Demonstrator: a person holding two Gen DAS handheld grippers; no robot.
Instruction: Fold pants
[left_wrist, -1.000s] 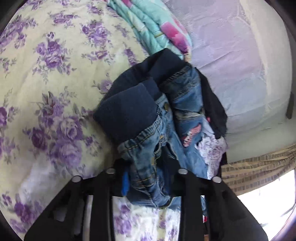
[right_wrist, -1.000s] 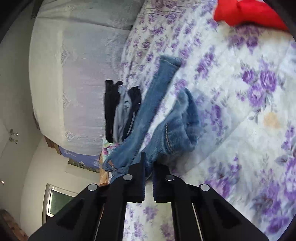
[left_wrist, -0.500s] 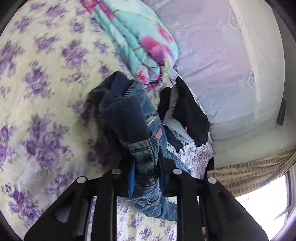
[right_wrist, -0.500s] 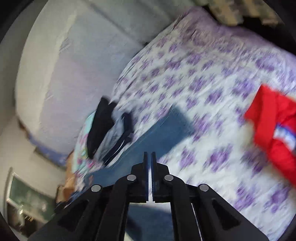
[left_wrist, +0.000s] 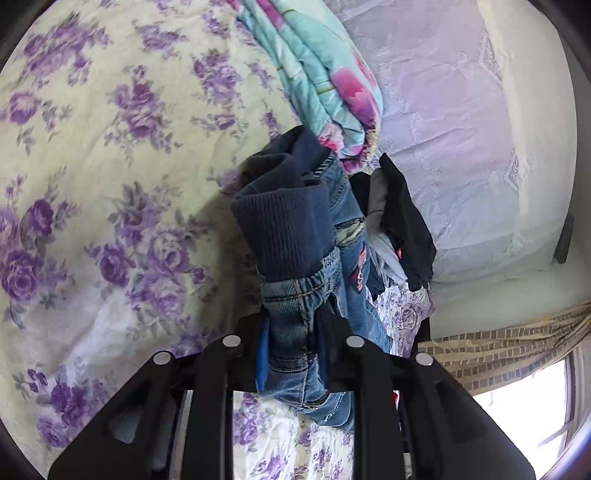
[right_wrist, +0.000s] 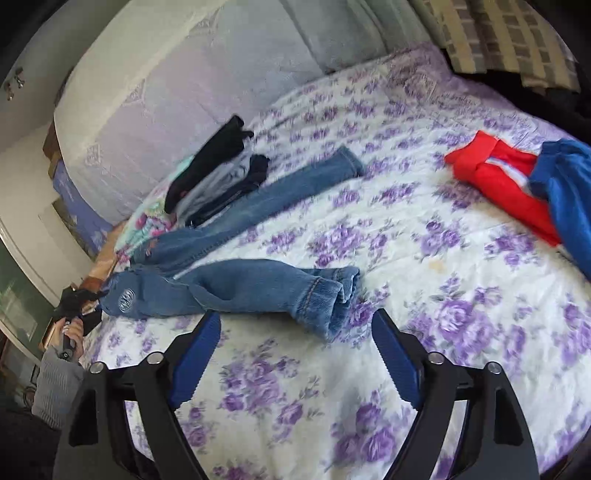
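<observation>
The blue jeans (left_wrist: 295, 236), with a dark ribbed waistband, hang bunched from my left gripper (left_wrist: 291, 332), which is shut on the denim just below the waistband. In the right wrist view the jeans lie across the flowered bed: the near leg (right_wrist: 258, 284) ends in a crumpled cuff (right_wrist: 332, 295), and the far leg (right_wrist: 288, 184) stretches toward the headboard. My right gripper (right_wrist: 295, 321) hovers just short of that cuff. Its jaws are opening wide and nothing is between them. At the far left a hand (right_wrist: 70, 332) holds the left gripper (right_wrist: 83, 301) at the jeans' waist.
A pile of dark and grey garments (right_wrist: 218, 173) lies beside the far leg. A red garment (right_wrist: 495, 181) and a blue one (right_wrist: 569, 192) lie at the right. A folded turquoise quilt (left_wrist: 325, 85) sits by the pale padded headboard (right_wrist: 166, 92). A curtain and window (left_wrist: 517, 387) are lower right.
My right gripper has let go of the jeans leg, rolled upright and opened wide; the leg now lies on the bed. The left gripper keeps its hold on the jeans.
</observation>
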